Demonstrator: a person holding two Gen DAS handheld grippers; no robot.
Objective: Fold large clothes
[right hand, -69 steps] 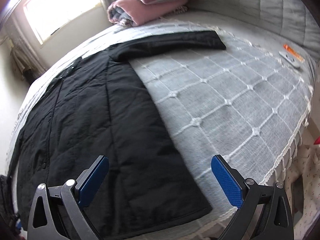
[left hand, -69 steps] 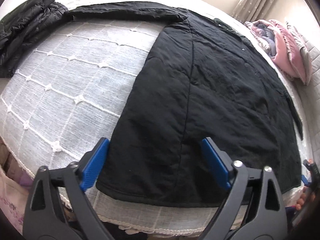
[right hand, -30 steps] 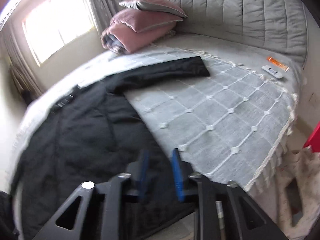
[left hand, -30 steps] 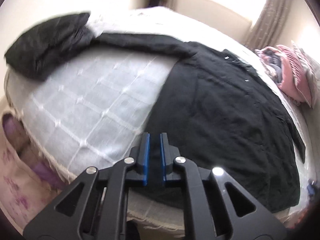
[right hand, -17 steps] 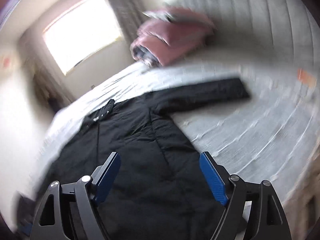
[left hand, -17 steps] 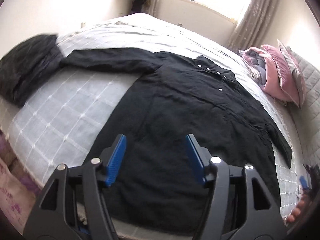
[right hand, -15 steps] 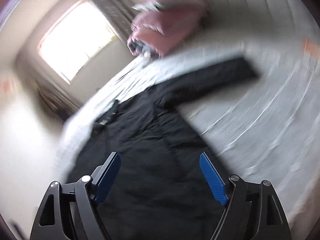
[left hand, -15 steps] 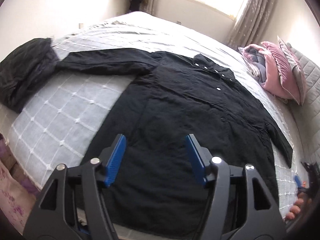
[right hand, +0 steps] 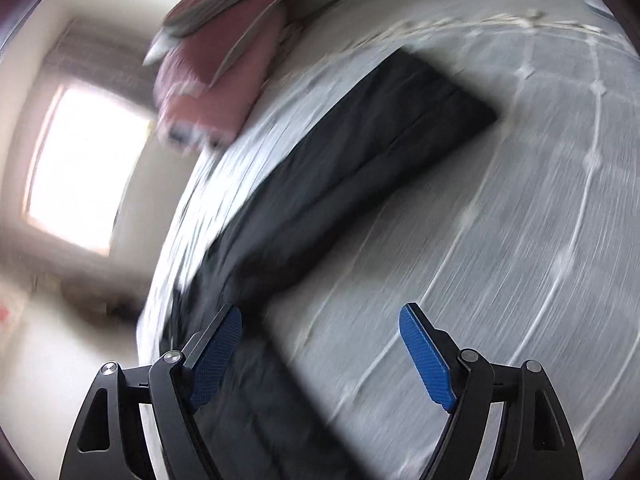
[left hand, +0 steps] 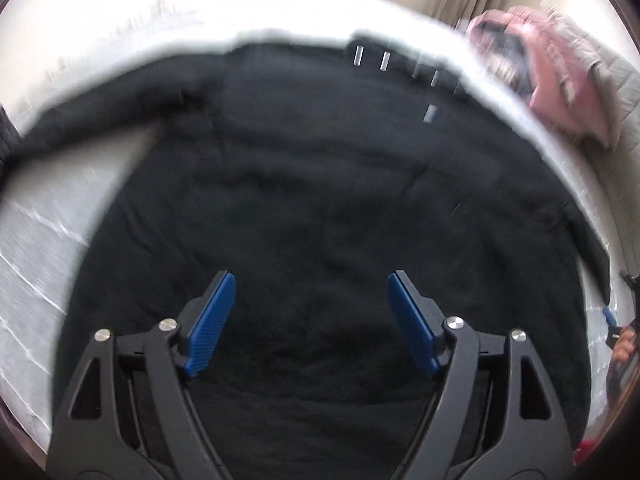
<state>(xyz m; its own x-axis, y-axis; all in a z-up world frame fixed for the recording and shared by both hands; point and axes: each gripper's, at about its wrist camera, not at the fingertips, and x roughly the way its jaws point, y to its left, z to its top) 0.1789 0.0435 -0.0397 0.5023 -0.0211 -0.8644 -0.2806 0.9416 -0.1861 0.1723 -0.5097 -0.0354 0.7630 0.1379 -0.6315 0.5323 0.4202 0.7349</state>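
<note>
Left gripper point(left hand: 308, 312) hangs wide open over the middle of the black coat point(left hand: 320, 200), holding nothing. Right gripper point(right hand: 320, 340) is spread too, empty, by the sleeve point(right hand: 380, 140) on the bed point(right hand: 520, 240). Both views are blurry, so I'd worry a rushed grab pinches the bedspread too.

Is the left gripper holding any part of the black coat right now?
No. The left gripper is open, its blue fingers spread wide with nothing between them, above the black coat lying flat on the bed.
</note>
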